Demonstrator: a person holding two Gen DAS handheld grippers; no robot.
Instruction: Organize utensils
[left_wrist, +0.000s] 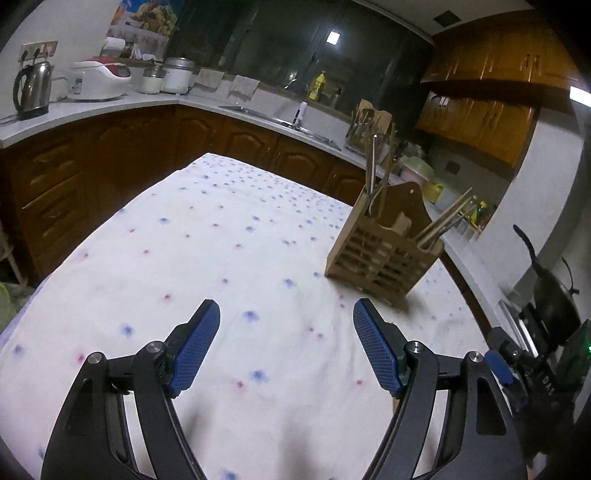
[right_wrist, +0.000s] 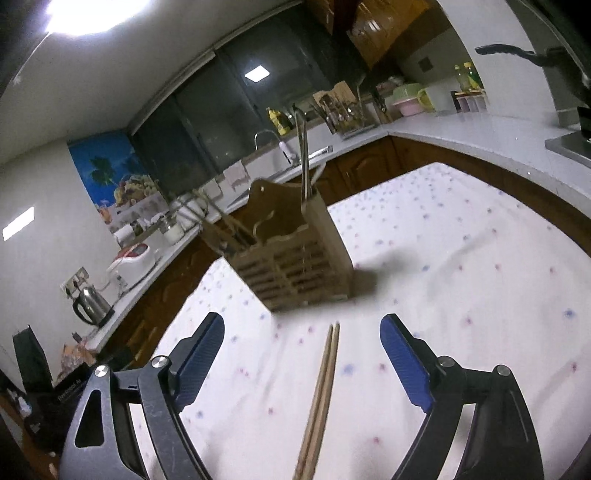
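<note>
A slotted wooden utensil holder (left_wrist: 384, 254) (right_wrist: 295, 269) stands on the dotted white tablecloth (left_wrist: 221, 240) (right_wrist: 461, 277). Wooden chopsticks (left_wrist: 443, 221) lean out of one side compartment, and metal handles (left_wrist: 373, 166) (right_wrist: 304, 158) rise from the other. A pair of chopsticks (right_wrist: 321, 387) lies on the cloth, pointing toward the holder. My right gripper (right_wrist: 302, 320) is open and straddles this pair; its pads stand well clear of it. My left gripper (left_wrist: 286, 310) is open over bare cloth, left of and short of the holder, with nothing between its fingers.
A counter wraps around the table, with a kettle (left_wrist: 33, 88) (right_wrist: 90, 304), a rice cooker (left_wrist: 99, 79) (right_wrist: 135, 262), a sink (left_wrist: 273, 116) and a second utensil rack (left_wrist: 365, 125) (right_wrist: 343, 107). A black wok (left_wrist: 554, 302) sits on the stove to the right.
</note>
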